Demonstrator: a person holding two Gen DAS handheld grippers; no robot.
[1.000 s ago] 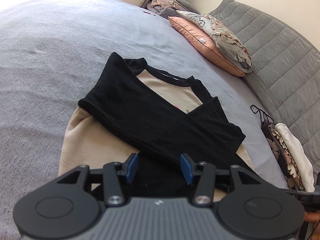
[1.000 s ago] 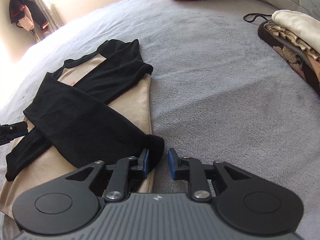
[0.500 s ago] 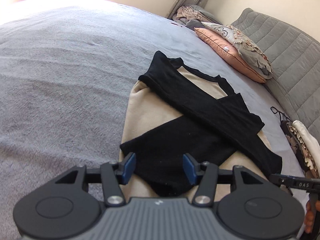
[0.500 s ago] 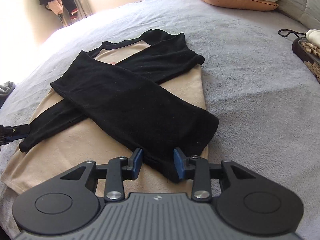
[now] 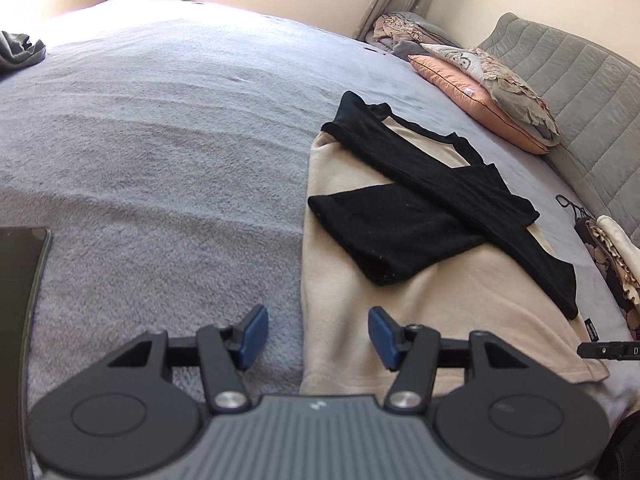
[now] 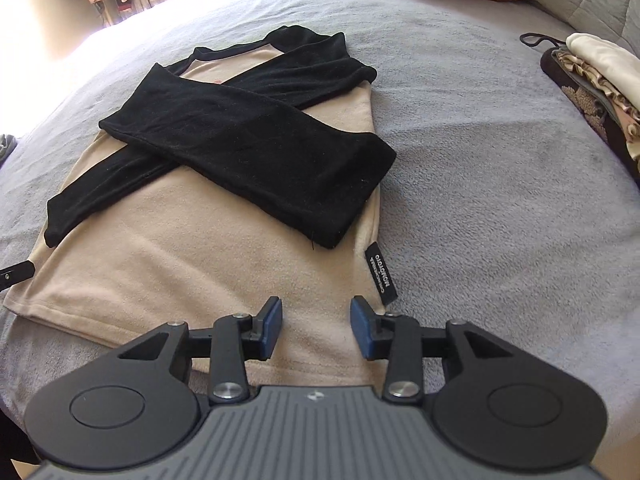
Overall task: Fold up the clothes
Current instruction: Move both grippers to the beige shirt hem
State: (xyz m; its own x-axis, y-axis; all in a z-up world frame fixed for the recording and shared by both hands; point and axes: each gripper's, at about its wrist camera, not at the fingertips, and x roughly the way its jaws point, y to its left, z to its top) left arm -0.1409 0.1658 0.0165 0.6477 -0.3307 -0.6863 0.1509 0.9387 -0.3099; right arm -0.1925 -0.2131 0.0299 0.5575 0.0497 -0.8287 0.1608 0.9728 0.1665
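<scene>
1. Right gripper (image 6: pixel 315 328), lower centre of the right wrist view: jaws opening, nothing clamped, over the hem of the shirt (image 6: pixel 192 272).
2. Left gripper (image 5: pixel 318 338), lower centre of the left wrist view: jaws apart, empty, straddling the shirt's side edge (hem corner just beside).
3. Shirt's long axis running toward upper frame; crossed black sleeves (image 6: pixel 256 152) beyond, on the bed (image 6: pixel 500 200).

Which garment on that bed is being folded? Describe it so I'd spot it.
On the grey bed, look at its middle, away from the folded pile by the headboard. The shirt lies flat there: beige body, two black sleeves crossed over it, unlike anything nearby.
</scene>
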